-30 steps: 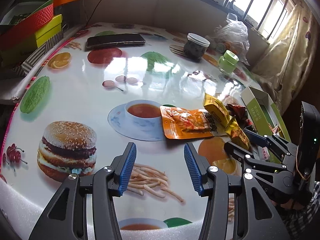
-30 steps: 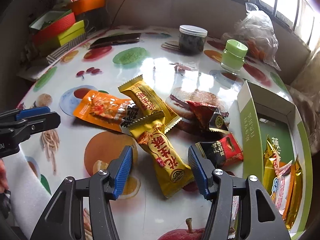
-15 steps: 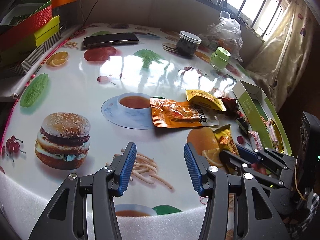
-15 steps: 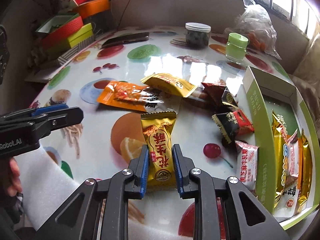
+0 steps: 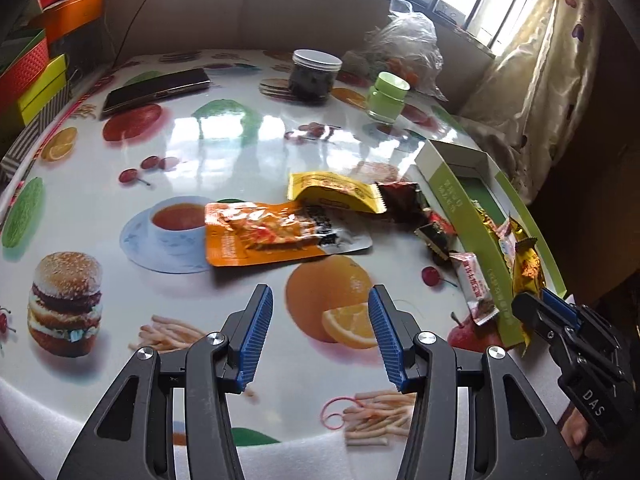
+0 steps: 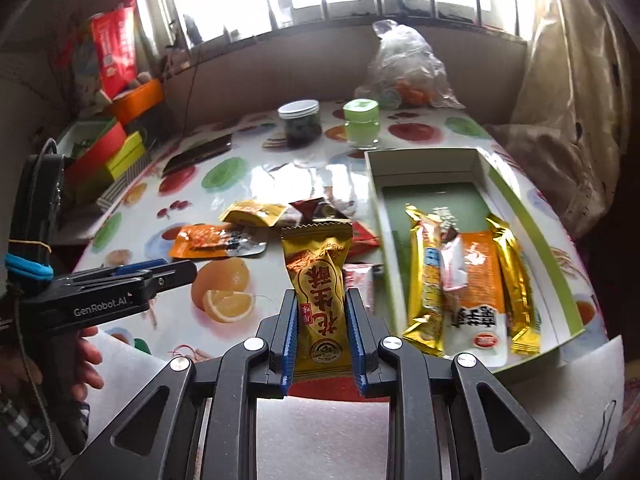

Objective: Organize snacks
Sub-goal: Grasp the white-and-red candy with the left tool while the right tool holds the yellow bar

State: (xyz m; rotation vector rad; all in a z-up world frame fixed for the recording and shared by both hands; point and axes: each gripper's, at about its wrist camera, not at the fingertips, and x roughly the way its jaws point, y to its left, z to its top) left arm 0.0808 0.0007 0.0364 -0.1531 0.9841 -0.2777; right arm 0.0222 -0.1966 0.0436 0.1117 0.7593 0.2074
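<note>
My right gripper (image 6: 321, 312) is shut on a gold snack packet (image 6: 319, 280) with red characters and holds it lifted above the table, just left of the green box (image 6: 532, 216). Several packets lie in that box (image 5: 464, 204). Still on the table are an orange pouch (image 5: 272, 236), a yellow packet (image 5: 336, 192), dark red wrappers (image 5: 404, 200) and a small pink packet (image 5: 476, 284). My left gripper (image 5: 320, 332) hangs open and empty over the printed orange, near the table's front edge. The right gripper (image 5: 560, 312) shows at the lower right of the left wrist view.
At the back stand a dark jar (image 5: 316, 76) with a white lid, a green jar (image 5: 388, 96), a clear plastic bag (image 5: 404, 44) and a phone (image 5: 156, 88). Stacked coloured boxes (image 6: 108, 152) line the left edge. A pink rubber band (image 5: 334, 412) lies near the front.
My right gripper closed on the gold packet, lifted it off the table and swung right toward the green box. My left gripper drifted right, staying open.
</note>
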